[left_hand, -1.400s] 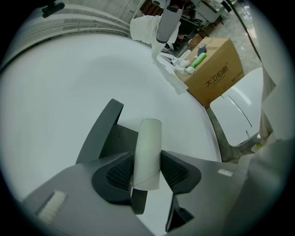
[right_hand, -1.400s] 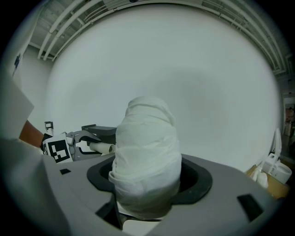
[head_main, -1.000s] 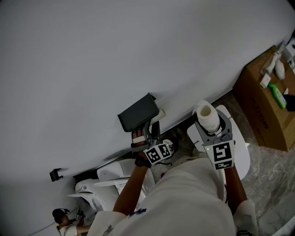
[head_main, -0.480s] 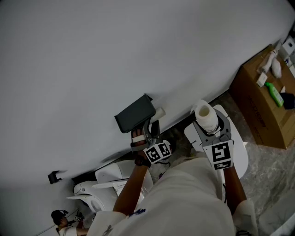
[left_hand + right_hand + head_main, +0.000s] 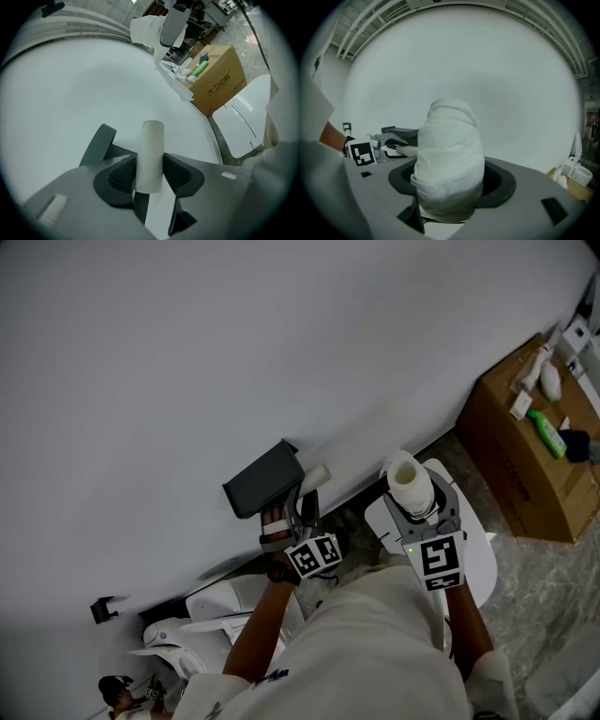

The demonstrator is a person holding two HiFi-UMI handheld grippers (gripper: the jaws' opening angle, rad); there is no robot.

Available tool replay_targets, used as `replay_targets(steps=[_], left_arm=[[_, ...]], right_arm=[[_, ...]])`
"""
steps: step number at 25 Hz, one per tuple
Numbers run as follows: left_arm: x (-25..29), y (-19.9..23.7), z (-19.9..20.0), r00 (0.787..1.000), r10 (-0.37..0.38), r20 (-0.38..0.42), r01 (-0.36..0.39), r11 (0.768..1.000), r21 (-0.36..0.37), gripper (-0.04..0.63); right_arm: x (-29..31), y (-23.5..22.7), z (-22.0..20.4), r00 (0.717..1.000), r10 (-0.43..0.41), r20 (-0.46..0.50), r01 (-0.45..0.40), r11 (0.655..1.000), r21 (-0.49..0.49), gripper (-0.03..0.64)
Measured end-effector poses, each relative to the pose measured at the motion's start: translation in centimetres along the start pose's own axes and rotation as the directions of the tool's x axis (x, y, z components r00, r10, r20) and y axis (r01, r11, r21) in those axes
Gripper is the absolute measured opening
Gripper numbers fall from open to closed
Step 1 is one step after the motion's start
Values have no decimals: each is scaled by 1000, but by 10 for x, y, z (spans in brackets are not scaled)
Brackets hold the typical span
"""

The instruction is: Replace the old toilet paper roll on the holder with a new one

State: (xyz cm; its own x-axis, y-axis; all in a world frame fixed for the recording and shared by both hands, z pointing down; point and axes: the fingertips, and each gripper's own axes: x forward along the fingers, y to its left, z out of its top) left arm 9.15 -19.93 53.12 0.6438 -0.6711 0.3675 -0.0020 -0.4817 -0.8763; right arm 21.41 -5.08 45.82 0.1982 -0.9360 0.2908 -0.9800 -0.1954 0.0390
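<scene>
Head view showed the left gripper (image 5: 304,502) pinching a bare grey cardboard tube (image 5: 316,474) at the right end of the dark holder (image 5: 262,482); the right gripper (image 5: 417,507) clamped a white paper roll (image 5: 407,476), not yet mounted.

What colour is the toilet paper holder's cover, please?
Dark grey cover, clearest in the head view.

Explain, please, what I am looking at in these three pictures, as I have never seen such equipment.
No robot here: a person holds a two-jaw gripper in each hand. One picture comes from a head camera looking down; the other two from cameras on the grippers. The left gripper is closed on a bare cardboard tube beside the dark holder on the wall. The right gripper clasps a white paper roll. A cardboard box with bottles stands on the floor.
</scene>
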Motion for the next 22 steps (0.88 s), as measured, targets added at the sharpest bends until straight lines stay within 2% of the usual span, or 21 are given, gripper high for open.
replay_targets(steps=[22], left_arm=[[2, -3, 31, 1000, -11, 29, 12, 999, -35, 183]], right_arm=[[-17, -14, -12, 1000, -24, -14, 24, 1000, 13, 304]])
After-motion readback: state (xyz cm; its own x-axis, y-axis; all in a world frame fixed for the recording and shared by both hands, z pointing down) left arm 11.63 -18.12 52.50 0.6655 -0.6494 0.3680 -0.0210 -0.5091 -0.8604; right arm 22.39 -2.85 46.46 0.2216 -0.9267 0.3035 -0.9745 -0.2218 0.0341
